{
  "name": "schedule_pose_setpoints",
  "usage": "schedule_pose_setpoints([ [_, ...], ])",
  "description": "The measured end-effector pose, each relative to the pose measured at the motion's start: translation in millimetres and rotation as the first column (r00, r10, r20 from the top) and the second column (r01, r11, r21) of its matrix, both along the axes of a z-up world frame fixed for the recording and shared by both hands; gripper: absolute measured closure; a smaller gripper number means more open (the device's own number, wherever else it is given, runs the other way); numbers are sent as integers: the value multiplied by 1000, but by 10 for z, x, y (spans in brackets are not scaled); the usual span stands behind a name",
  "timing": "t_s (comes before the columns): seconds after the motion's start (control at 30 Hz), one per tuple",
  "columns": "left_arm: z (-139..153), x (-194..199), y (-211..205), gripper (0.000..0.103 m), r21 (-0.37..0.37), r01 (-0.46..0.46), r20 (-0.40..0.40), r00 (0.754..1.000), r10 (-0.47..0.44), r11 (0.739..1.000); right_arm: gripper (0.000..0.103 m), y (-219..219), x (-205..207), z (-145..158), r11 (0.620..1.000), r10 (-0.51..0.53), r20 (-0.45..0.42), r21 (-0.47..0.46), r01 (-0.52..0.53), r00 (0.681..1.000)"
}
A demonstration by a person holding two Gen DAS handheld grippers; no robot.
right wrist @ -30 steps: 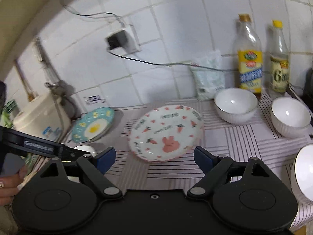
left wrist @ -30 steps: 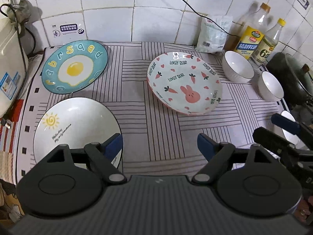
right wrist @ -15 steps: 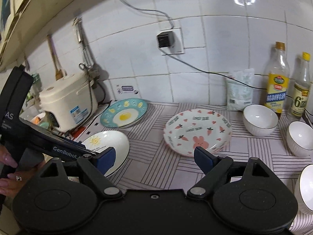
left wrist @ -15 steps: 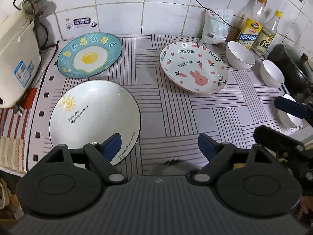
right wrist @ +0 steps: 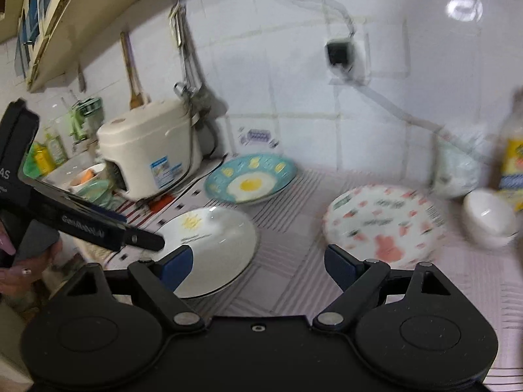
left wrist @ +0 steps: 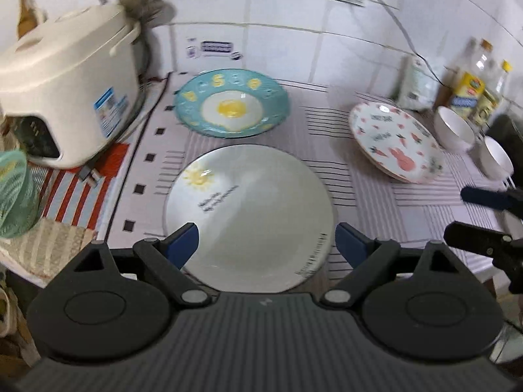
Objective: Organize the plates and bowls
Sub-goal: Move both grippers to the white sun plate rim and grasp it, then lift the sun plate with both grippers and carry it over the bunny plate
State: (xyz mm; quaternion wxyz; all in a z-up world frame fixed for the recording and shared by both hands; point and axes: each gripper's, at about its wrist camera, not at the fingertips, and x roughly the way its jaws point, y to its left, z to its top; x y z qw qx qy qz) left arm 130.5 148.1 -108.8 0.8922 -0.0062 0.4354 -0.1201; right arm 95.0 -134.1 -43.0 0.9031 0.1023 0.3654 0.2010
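Note:
A white plate with a sun drawing (left wrist: 248, 209) lies at the counter's front edge. My left gripper (left wrist: 264, 240) hangs above its near rim; the jaws are opening, the plate shows between them, and the pads do not touch it. Behind it lies a teal fried-egg plate (left wrist: 232, 107), and to the right a rabbit plate (left wrist: 395, 140) and two white bowls (left wrist: 454, 129). My right gripper (right wrist: 258, 261) is open and holds nothing, over the mat between the sun plate (right wrist: 212, 245) and the rabbit plate (right wrist: 382, 225).
A white rice cooker (left wrist: 65, 81) stands at the left with a green basket (left wrist: 13, 192) in front of it. Oil bottles (left wrist: 467, 88), a bag (left wrist: 418, 85) and a dark pan (left wrist: 510, 130) crowd the back right. A hand (right wrist: 19, 261) holds the left gripper.
Both grippers have moved left. The sun plate has come from the left side to between my left fingers. The rabbit plate and bowls have slid to the right of both views.

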Motion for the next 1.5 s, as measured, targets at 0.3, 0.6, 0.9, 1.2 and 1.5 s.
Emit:
schedule_pose_setpoints([
  [0.3, -395, 193, 376, 14, -13, -68, -76, 995, 67, 998, 16, 225, 473, -431, 988, 72, -196, 149, -43, 978],
  [0.6, -781, 412, 577, 23, 11, -104, -166, 981, 104, 995, 28, 428, 906, -801, 983, 130, -354, 166, -74, 926],
  [0.9, -947, 589, 570, 46, 37, -92, -235, 967, 98, 995, 44, 470, 1082, -1053, 981, 146, -410, 181, -77, 900],
  [1.2, -985, 656, 570, 72, 6, -87, -254, 963, 85, 996, 84, 466, 1135, -1169, 976, 157, -438, 204, -72, 885],
  [1.5, -1027, 697, 676, 72, -60, -121, -265, 959, 101, 991, 85, 538, 1197, -1262, 976, 160, -444, 202, -76, 881],
])
